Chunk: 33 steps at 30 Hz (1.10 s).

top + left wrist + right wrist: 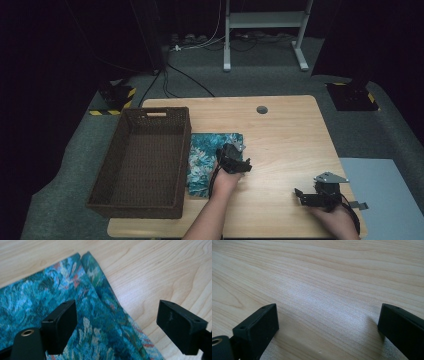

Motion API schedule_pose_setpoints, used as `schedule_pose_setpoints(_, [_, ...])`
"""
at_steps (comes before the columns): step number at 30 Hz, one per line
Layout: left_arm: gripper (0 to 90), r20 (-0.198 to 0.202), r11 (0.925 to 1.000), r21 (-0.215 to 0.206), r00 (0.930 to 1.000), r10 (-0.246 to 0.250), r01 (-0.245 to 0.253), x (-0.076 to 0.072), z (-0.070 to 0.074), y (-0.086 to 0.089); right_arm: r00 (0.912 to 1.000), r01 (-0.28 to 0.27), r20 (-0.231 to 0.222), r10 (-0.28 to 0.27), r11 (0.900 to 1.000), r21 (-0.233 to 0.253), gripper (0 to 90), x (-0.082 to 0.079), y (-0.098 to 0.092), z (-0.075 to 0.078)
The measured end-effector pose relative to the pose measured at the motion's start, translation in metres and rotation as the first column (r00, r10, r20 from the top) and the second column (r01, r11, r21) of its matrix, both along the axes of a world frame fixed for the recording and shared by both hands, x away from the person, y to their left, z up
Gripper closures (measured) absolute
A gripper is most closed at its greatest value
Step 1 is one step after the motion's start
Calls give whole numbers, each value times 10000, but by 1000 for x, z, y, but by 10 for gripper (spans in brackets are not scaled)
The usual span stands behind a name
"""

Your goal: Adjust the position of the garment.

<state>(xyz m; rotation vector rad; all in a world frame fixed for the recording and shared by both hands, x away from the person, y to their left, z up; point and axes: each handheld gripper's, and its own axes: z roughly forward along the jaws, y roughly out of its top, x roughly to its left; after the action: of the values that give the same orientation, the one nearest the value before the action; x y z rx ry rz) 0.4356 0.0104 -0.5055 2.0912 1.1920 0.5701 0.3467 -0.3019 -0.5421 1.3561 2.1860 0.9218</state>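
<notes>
- Your left gripper (235, 159) hovered, jaws spread, over the folded cloth (202, 165), basket (145, 160) at nine o'clock; best straddle both layers' edge.
- Your right gripper (312, 196) idled, released.

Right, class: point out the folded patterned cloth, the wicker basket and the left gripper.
folded patterned cloth (202, 165), high view, its bare middle.
wicker basket (131, 204), high view, near wall.
left gripper (116, 322), left gripper view, midway between its open jaws.

The left gripper (231, 159) covers part of the patterned cloth (202, 165); the basket (145, 165) hides the cloth's left edge.
</notes>
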Motion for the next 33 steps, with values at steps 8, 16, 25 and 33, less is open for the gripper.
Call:
schedule_pose_setpoints(8, [174, 163, 9998, -143, 9998, 119, -117, 12, 11, 0, 10000, 0, 8, 0, 10000, -7, 31, 0, 0, 0])
schedule_pose_setpoints(16, [191, -450, 9994, 153, 9985, 320, -314, 25, -7, 4, 10000, 9, 14, -9, 10000, -19, 33, 0, 0, 0])
schedule_pose_setpoints(25, [191, -1028, 9984, -98, 9932, 550, -563, 32, -21, 5, 10000, 14, 14, -14, 10000, -30, 34, 0, 0, 0])
schedule_pose_setpoints(33, [199, -916, 9977, 478, 9944, 527, -485, 31, -22, -1, 10000, 14, 15, -14, 10000, -31, 34, 0, 0, 0])
